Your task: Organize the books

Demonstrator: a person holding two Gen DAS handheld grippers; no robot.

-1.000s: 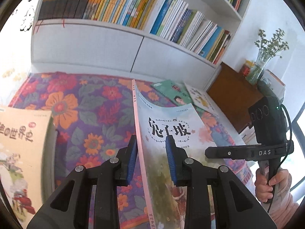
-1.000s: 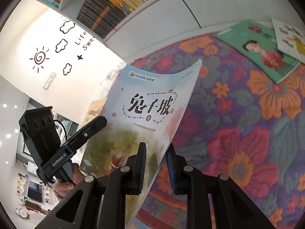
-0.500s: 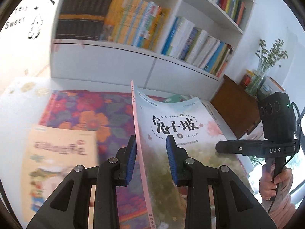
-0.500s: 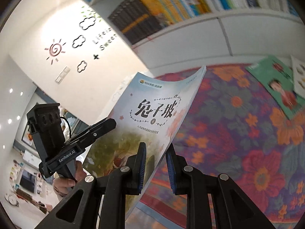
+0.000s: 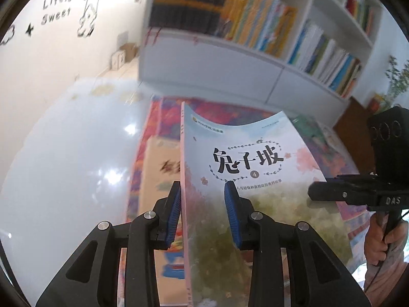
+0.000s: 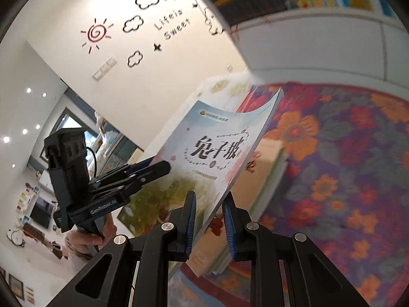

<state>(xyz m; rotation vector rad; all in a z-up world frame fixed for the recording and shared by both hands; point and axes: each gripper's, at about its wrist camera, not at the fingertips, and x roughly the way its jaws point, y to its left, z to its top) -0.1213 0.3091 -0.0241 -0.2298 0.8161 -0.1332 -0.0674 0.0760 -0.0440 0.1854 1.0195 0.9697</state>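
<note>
Both tongs clamp one thin paperback with a pale blue cover and black Chinese title (image 5: 245, 158). The left gripper (image 5: 202, 192) pinches its pink spine edge. Its jaws have just eased slightly wider, but the book is between them and still gripped. The right gripper (image 6: 208, 199) is closed narrowly on the opposite, fore edge. The book hangs tilted in the air, cover up, its far corner curling.

Directly below lies a stack of books topped by a beige cover (image 6: 265, 168), at the left end of a purple cloth printed with orange and red flowers (image 6: 332, 153). Beyond the cloth's edge a bare, glossy white surface (image 5: 64, 153) stretches left to the wall. The rest of the cloth to the right is uncovered.

A white bookcase packed with upright books (image 5: 217, 58) stands behind, with a brown wooden cabinet (image 5: 355, 128) to its right. A cream wall carries black "Life is Sweet" lettering (image 6: 173, 23). A person's hand (image 5: 381, 238) grips the right handle.

A second ago the book hung over the middle of the cloth, with the beige-topped stack off to the left. It has since travelled left and now hangs above that stack, and the background is blurred.
</note>
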